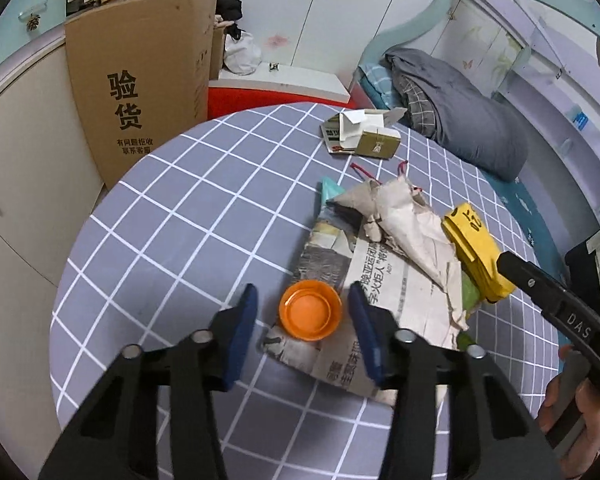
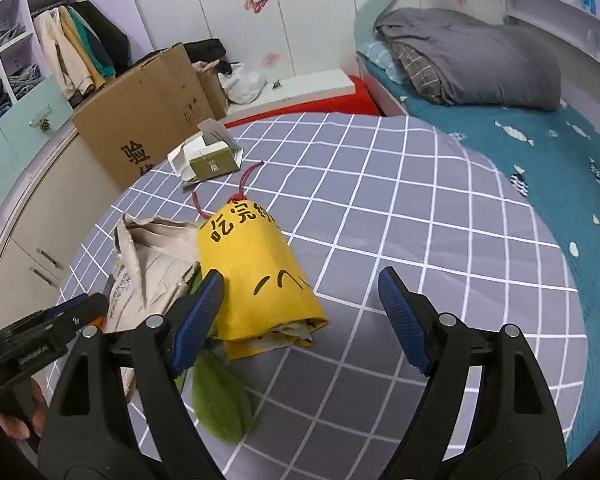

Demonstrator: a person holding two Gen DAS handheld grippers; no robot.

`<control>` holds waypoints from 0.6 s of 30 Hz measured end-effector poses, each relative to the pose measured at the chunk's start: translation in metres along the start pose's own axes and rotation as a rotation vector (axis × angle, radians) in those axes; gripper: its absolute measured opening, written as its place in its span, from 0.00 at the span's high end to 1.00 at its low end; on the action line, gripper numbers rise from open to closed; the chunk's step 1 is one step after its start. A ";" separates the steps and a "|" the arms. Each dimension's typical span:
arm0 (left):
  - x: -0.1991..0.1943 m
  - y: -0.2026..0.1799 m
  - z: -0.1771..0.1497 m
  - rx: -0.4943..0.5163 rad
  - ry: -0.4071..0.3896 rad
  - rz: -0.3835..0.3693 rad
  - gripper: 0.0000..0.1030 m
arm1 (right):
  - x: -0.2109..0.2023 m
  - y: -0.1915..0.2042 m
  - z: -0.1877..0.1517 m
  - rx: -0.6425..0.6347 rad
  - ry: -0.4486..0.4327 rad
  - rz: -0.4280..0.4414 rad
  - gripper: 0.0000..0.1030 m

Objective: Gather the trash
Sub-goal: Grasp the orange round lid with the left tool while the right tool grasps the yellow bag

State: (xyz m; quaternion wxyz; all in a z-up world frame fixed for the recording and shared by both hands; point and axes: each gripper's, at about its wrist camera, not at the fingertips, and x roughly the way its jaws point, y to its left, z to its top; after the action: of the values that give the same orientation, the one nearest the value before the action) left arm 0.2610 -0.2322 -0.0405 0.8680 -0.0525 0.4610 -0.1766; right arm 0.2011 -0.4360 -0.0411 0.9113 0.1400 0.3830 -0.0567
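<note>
An orange plastic cap [image 1: 310,315] lies open side up on a newspaper sheet [image 1: 380,280], on the grey checked table [image 1: 180,220]. My left gripper [image 1: 303,292] straddles the cap, with a small gap showing on each side, so it is open. Crumpled paper [image 1: 412,232] and a folded yellow paper bag [image 1: 474,248] lie to the right. In the right wrist view my right gripper [image 2: 301,278] stands wide open over the yellow bag [image 2: 256,276], whose near end lies by the left finger. A green leaf [image 2: 220,396] pokes out under the bag.
A torn small carton [image 1: 364,136] lies at the table's far side. A big cardboard box [image 1: 140,92] leans against cabinets beyond the table. A bed [image 2: 540,160] with a grey quilt borders the right side. A hand [image 2: 16,420] holds the left gripper's handle.
</note>
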 end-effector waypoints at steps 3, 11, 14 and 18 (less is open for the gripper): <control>-0.002 0.000 0.000 0.003 -0.011 0.002 0.72 | 0.008 -0.001 0.001 -0.002 0.025 0.035 0.24; -0.019 0.012 0.004 -0.024 -0.074 0.026 0.72 | 0.026 0.009 0.007 -0.027 0.092 0.108 0.25; -0.027 0.018 0.003 -0.028 -0.092 0.041 0.72 | 0.034 0.012 0.005 -0.043 0.122 0.108 0.48; -0.035 0.025 0.000 -0.026 -0.103 0.045 0.72 | 0.025 0.011 0.003 -0.050 0.075 0.058 0.67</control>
State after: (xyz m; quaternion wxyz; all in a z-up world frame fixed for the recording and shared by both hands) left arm 0.2499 -0.1967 -0.0194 0.8936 -0.0623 0.4191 -0.1482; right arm 0.2229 -0.4265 -0.0544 0.9009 0.1304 0.4138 -0.0155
